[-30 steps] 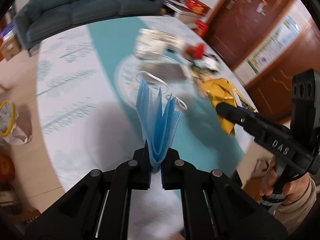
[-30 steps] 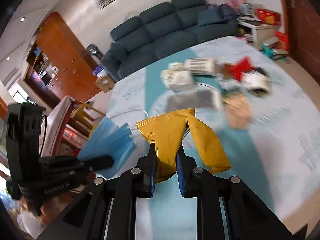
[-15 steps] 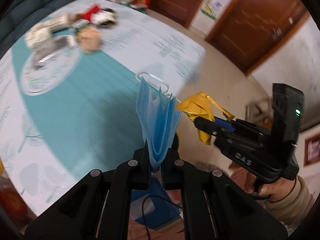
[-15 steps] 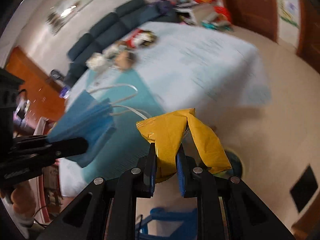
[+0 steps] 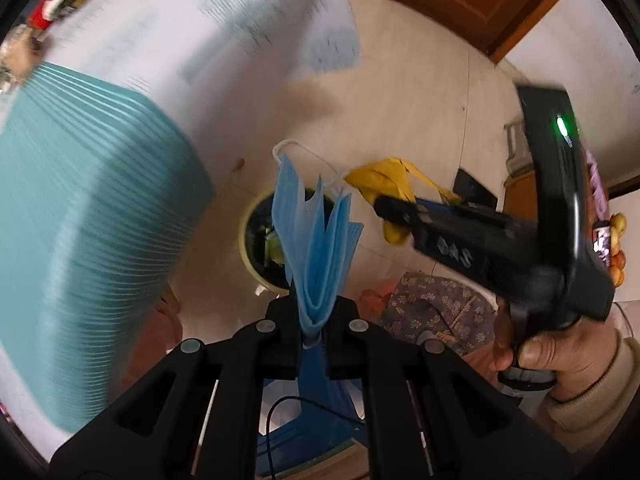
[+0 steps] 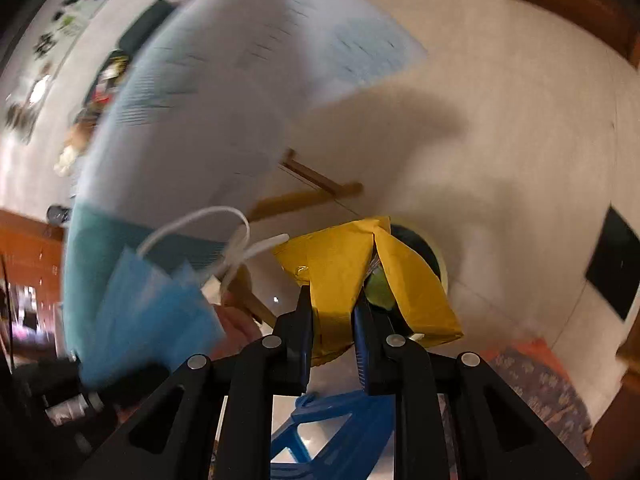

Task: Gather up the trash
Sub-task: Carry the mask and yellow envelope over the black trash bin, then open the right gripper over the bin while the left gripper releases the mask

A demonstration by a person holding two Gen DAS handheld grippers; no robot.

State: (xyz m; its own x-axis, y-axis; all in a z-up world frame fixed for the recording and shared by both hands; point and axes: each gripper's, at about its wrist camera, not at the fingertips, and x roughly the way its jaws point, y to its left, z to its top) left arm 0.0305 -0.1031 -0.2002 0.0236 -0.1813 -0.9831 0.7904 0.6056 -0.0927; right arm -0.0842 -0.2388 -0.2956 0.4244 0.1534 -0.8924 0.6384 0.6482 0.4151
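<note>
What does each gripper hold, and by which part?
Left gripper: blue face mask, by its folded bottom edge. Right gripper: yellow wrapper, by its lower end.

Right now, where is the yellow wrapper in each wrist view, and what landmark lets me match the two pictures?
Left wrist: the yellow wrapper sits right of centre, clamped in the right gripper, beside the blue face mask.
Right wrist: the wrapper fills the centre, just above the fingers.
Shared landmark: the yellow-rimmed trash bin on the floor, behind the held items.
</note>
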